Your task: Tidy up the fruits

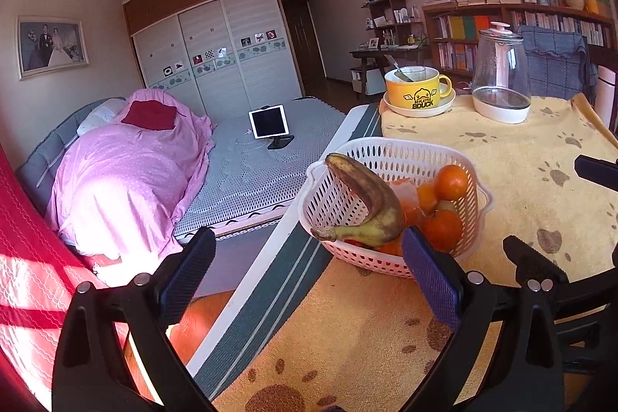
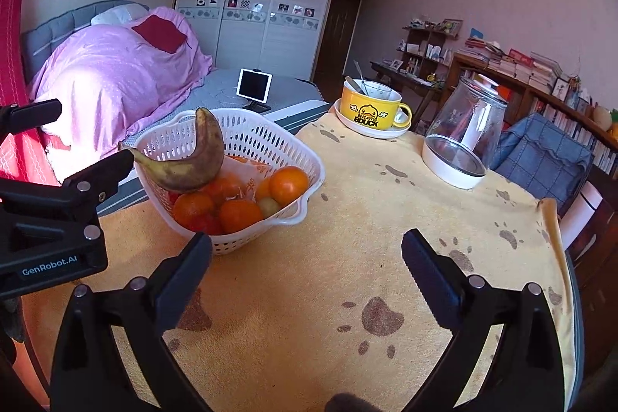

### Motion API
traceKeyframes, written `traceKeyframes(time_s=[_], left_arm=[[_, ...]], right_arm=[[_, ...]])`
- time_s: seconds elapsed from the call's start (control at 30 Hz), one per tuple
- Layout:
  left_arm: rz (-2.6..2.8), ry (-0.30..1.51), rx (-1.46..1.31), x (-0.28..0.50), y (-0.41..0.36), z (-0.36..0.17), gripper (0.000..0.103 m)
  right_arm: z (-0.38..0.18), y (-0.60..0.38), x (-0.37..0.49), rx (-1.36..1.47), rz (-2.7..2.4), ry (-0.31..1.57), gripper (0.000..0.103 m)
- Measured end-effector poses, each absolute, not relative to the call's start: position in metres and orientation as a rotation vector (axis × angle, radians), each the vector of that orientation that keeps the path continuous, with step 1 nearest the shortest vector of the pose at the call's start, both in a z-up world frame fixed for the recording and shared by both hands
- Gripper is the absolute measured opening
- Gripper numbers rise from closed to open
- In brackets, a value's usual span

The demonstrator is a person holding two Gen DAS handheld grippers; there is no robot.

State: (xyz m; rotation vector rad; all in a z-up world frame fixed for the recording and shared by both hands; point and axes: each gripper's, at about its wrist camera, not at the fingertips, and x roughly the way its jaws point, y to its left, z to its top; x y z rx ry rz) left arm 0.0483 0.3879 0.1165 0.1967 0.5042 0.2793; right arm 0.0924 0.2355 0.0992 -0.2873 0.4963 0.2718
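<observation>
- Both tools gape wide, holding nothing: left gripper [image 1: 309, 269], right gripper [image 2: 307, 257].
- Brown-spotted yellow banana [image 2: 185, 157] leans on the white perforated plastic basket's [image 2: 309, 157] rim, above round oranges [image 2: 287, 185].
- Risk: a nudge could tip it off.

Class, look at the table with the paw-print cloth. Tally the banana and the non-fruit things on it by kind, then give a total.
banana: 1
basket: 1
mug: 1
saucer: 1
glass jug: 1
Total: 5
</observation>
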Motion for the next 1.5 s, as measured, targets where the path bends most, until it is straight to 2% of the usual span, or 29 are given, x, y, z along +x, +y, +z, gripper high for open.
traceKeyframes(time_s=[1.5], left_arm=[[0.289,0.551,0.272,0.054,0.391,0.092,0.098]], right_arm=[[0.086,0.254,0.082,-0.391,0.282,0.481,0.098]])
